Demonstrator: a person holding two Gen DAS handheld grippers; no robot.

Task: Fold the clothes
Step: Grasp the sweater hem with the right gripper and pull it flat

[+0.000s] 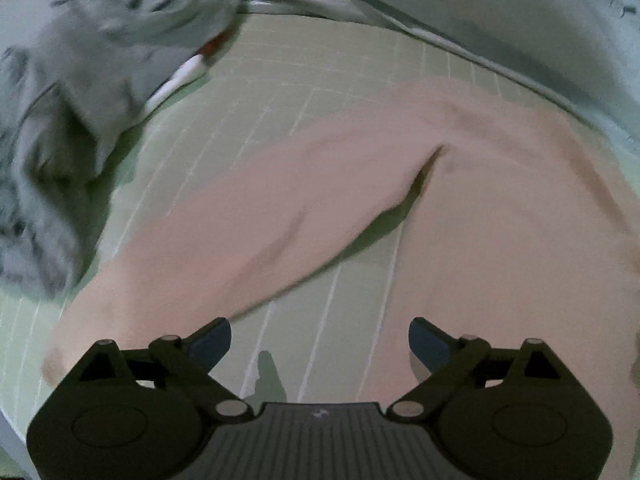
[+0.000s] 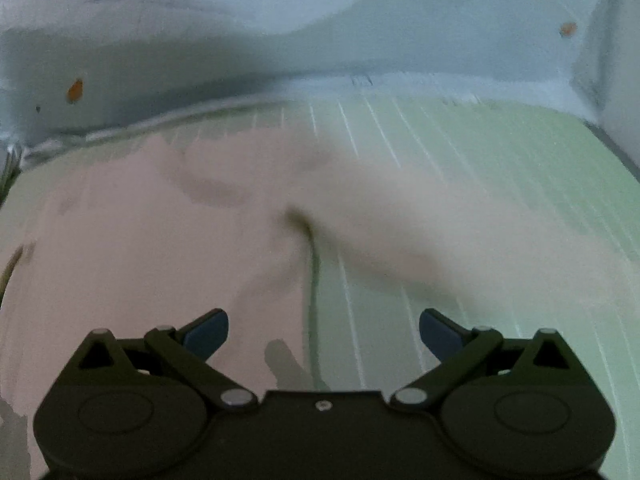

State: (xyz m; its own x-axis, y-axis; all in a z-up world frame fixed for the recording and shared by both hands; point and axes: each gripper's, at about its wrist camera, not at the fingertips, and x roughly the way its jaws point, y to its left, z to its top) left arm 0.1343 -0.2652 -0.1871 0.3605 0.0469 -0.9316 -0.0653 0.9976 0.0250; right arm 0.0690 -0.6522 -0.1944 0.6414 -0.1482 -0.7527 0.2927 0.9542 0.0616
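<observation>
**Pink top spread out, no fold made yet**

I have the pale pink long-sleeved cloth garment (image 1: 460,208) lying flat on the green cutting mat with white grid lines (image 1: 320,76), and as far as I can judge the folding proper has not begun. Its body is spread out, and one sleeve (image 1: 208,240) runs out at an angle from the body on the left side, with a wedge of bare mat showing between sleeve and body. In my right wrist view the other sleeve (image 2: 440,236) also lies stretched away from the body, unfolded, though that picture is blurred.

My left gripper (image 1: 320,340) hangs over the gap beside the left sleeve with its jaws spread wide and nothing between them. My right gripper (image 2: 324,332) is likewise wide apart and empty, over the edge of the body near the other armpit.

A crumpled grey garment (image 1: 100,80) waits in a heap at the far left of the mat, untouched. Behind everything hangs a light blue sheet printed with small carrots (image 1: 540,20).

So both sleeves, the body fold and the grey piece all remain.
</observation>
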